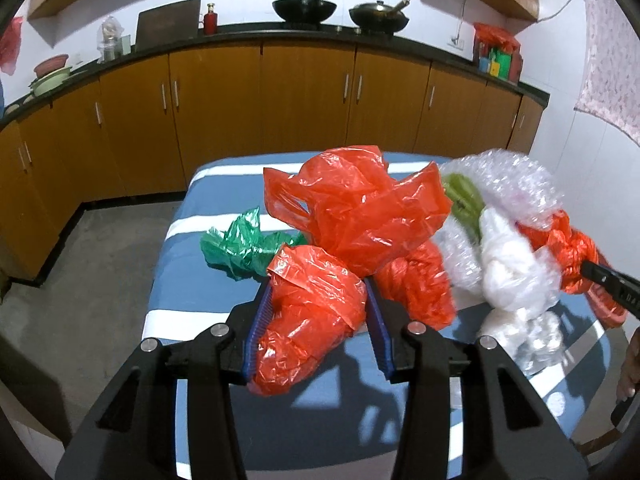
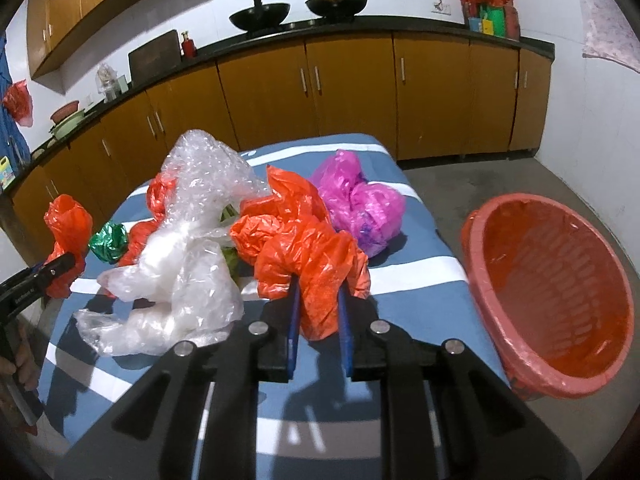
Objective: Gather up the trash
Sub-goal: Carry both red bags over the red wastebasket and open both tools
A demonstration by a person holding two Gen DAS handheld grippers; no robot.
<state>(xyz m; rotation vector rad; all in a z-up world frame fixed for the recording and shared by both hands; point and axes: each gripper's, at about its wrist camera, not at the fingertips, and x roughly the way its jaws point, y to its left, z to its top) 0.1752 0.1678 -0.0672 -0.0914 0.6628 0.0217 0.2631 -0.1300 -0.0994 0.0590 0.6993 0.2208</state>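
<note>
My left gripper (image 1: 318, 286) is shut on a crumpled red plastic bag (image 1: 312, 320), held between its blue pads above the striped table (image 1: 192, 280). In the right wrist view that same gripper (image 2: 60, 264) shows at the far left with its red bag (image 2: 68, 220). My right gripper (image 2: 318, 286) is shut on another red bag (image 2: 308, 252). It appears in the left wrist view as a black fingertip (image 1: 600, 274) gripping that knotted red bag (image 1: 572, 252). A red basket (image 2: 480, 248) lined with red plastic stands just right of the table.
Loose on the table lie bubble wrap (image 2: 208, 164), a clear white bag (image 2: 180, 276), a pink bag (image 2: 360, 204), a green bag (image 1: 240, 244) and more red plastic (image 1: 360, 208). Brown cabinets (image 1: 300, 100) under a black counter with woks run behind. A hand (image 2: 24, 364) shows at the left edge.
</note>
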